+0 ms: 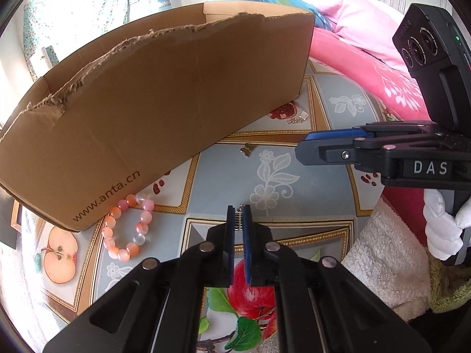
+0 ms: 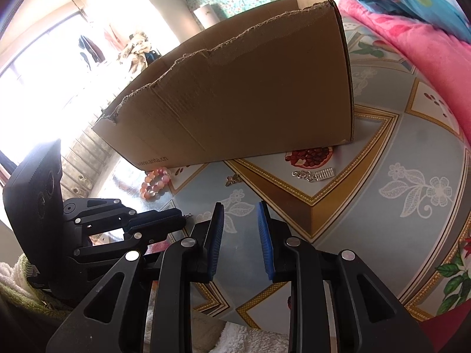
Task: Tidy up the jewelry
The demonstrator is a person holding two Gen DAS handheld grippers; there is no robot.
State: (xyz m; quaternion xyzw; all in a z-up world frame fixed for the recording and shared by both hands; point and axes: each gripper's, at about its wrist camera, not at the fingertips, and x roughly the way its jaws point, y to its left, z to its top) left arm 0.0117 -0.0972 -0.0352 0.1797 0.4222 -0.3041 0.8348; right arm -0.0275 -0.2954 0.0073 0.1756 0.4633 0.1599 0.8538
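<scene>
Left of the left gripper [image 1: 239,220] lies a pink bead bracelet [image 1: 127,227], a closed ring flat on the worktop [image 1: 309,176], its far beads touching the foot of a torn cardboard box [image 1: 176,94] printed "www.anta.cn". The box's long axis runs from near-left to far-right beyond the jaws. The left gripper's jaws are clenched on a small silver comb-like charm [image 1: 239,219]; its ribbed bar stands upright between the blue pads, long axis in line with the fingers, its top end pointing towards the box. Ahead of those jaws, just before the box, sits a small butterfly-shaped charm [image 1: 248,149]. Further right, near the box's right corner, a silver chain with a ribbed bar [image 2: 315,174] lies flat, its long axis running left to right. The right gripper [image 2: 240,235] hangs above the worktop, jaws released with nothing between them; a white-gloved hand [image 1: 444,226] grips its handle
</scene>
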